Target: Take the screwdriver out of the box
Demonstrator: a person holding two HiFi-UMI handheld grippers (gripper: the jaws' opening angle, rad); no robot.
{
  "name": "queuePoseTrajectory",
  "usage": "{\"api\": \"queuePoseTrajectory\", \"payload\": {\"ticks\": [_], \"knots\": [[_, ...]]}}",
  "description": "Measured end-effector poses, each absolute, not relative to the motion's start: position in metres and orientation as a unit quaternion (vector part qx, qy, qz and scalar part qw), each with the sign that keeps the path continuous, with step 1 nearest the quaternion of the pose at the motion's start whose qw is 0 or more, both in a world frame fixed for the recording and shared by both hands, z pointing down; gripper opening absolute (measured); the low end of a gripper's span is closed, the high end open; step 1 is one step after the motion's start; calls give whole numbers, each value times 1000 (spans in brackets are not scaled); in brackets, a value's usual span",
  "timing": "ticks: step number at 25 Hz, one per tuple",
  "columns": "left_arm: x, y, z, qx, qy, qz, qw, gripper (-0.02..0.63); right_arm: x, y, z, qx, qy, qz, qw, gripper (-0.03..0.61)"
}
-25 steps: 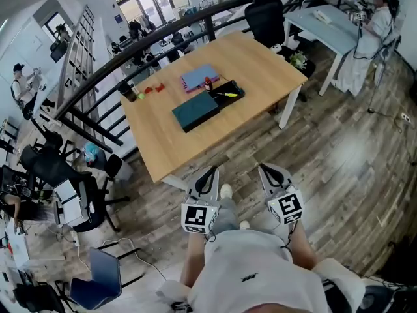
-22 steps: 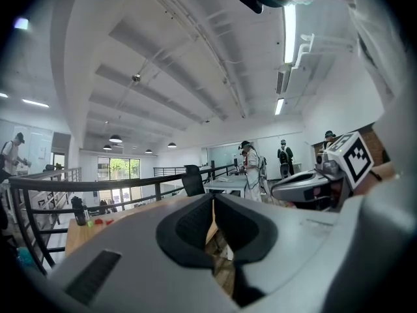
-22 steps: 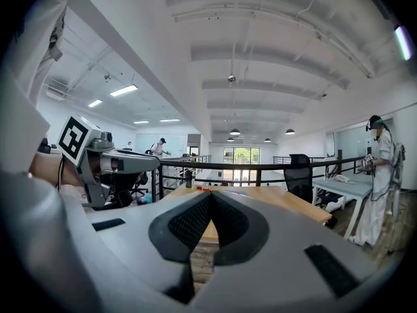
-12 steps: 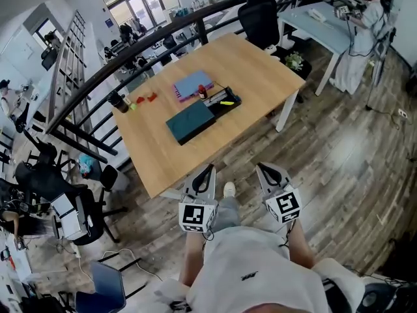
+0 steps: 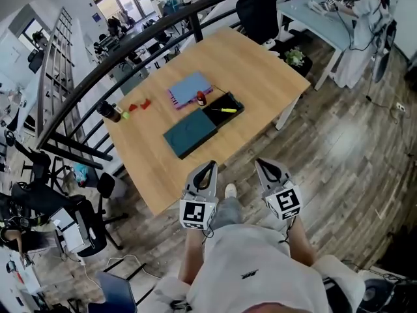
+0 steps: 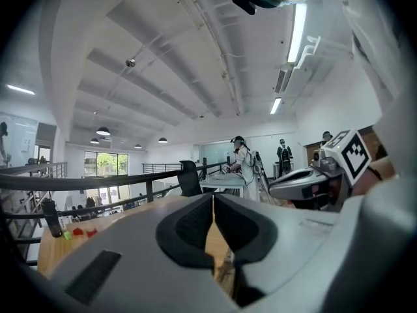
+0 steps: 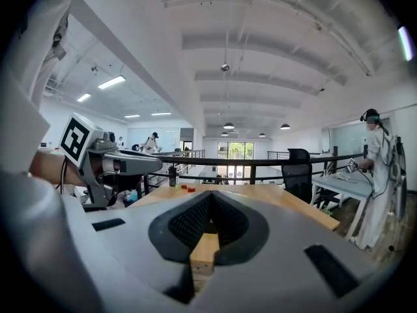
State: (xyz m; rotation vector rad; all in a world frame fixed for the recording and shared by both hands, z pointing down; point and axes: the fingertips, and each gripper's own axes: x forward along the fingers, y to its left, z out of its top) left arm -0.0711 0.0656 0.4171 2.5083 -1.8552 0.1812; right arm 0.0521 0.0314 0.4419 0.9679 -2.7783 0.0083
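The box (image 5: pixel 201 122) lies mid-table in the head view, its dark teal lid (image 5: pixel 189 133) beside an open black tray. A yellow-handled screwdriver (image 5: pixel 227 110) rests in the tray. Both grippers are held level in front of my body, short of the table's near edge and far from the box. My left gripper (image 5: pixel 210 167) is shut and empty, its pads meeting in the left gripper view (image 6: pixel 213 201). My right gripper (image 5: pixel 260 164) is also shut with nothing in it (image 7: pixel 210 197). Each gripper view shows the other gripper beside it, the right one (image 6: pixel 306 181) and the left one (image 7: pixel 124 165).
On the wooden table (image 5: pixel 260 64) lie a purple-blue notebook (image 5: pixel 189 89), a small red thing (image 5: pixel 201 98), red bits (image 5: pixel 138 105) and a dark bottle (image 5: pixel 109 111). A black railing (image 5: pixel 98 70) runs behind it. An office chair (image 5: pixel 257 8) and a desk with a person (image 5: pixel 365 18) stand beyond.
The table and box have slid closer and lower in the head view as I walk toward them. Both grippers stay shut and side by side in front of me.
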Motion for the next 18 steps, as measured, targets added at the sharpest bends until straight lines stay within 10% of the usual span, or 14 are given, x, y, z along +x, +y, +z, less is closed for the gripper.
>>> {"api": "queuePoseTrajectory", "payload": {"ticks": [18], "knots": [[-141, -82, 453, 837, -542, 63, 40, 20, -31, -107, 466, 356, -926, 17, 127, -5]]}}
